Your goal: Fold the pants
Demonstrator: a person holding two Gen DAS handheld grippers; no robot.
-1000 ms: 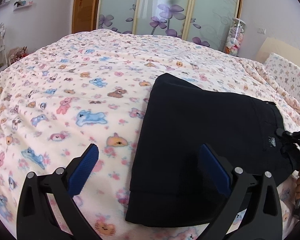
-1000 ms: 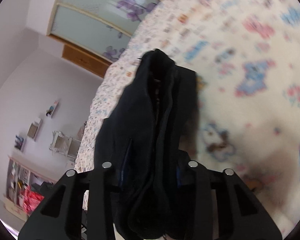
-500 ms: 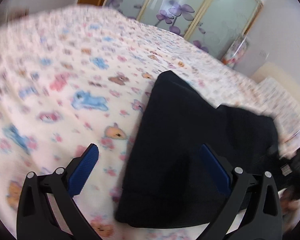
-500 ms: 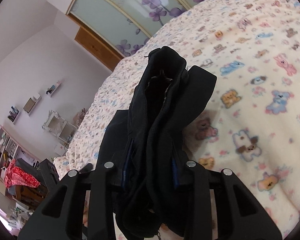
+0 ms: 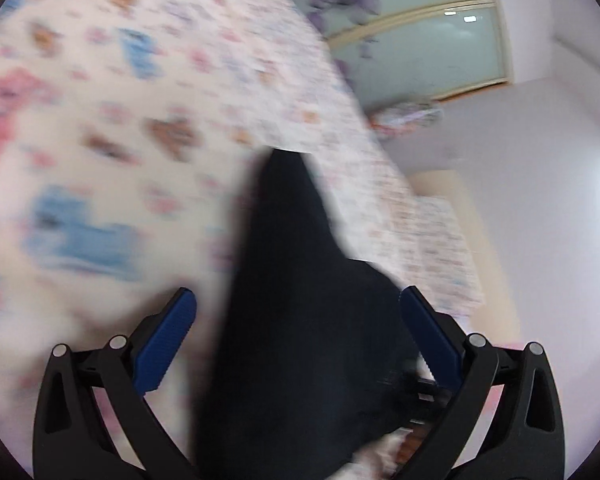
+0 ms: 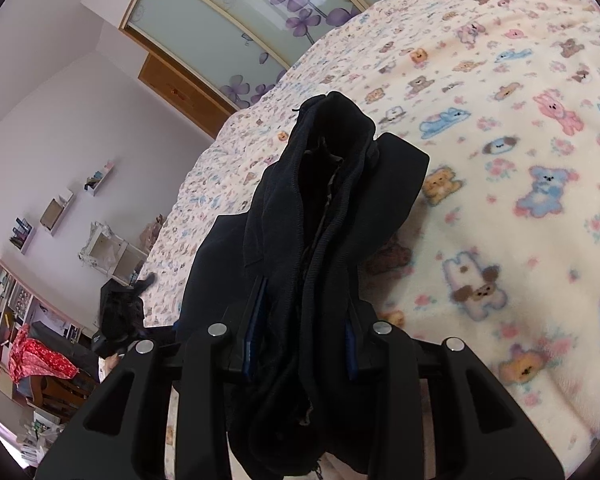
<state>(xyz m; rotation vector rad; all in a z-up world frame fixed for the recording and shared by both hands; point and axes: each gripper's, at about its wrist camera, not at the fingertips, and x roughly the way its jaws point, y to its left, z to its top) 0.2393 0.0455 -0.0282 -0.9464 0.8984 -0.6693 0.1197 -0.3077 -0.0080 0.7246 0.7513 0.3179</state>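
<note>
The black pants (image 6: 332,216) are folded into a thick bundle. My right gripper (image 6: 300,340) is shut on the bundle's near end and holds it lifted off the teddy-print bedspread (image 6: 520,140). In the left wrist view, which is blurred by motion, the pants (image 5: 296,300) rise between my spread fingers. My left gripper (image 5: 300,320) is open, its blue pads (image 5: 168,328) apart on either side of the cloth, not pinching it.
The bed fills most of both views. A wardrobe with glass doors and purple flowers (image 6: 260,12) stands behind it. Shelves and a red cloth (image 6: 32,356) are at the far left. The headboard and pillow (image 5: 440,216) lie to the right.
The left gripper has swung and tilted sharply, so its view is blurred and the pants now stand between its fingers. The right gripper has kept its hold and lifted the bundle further.
</note>
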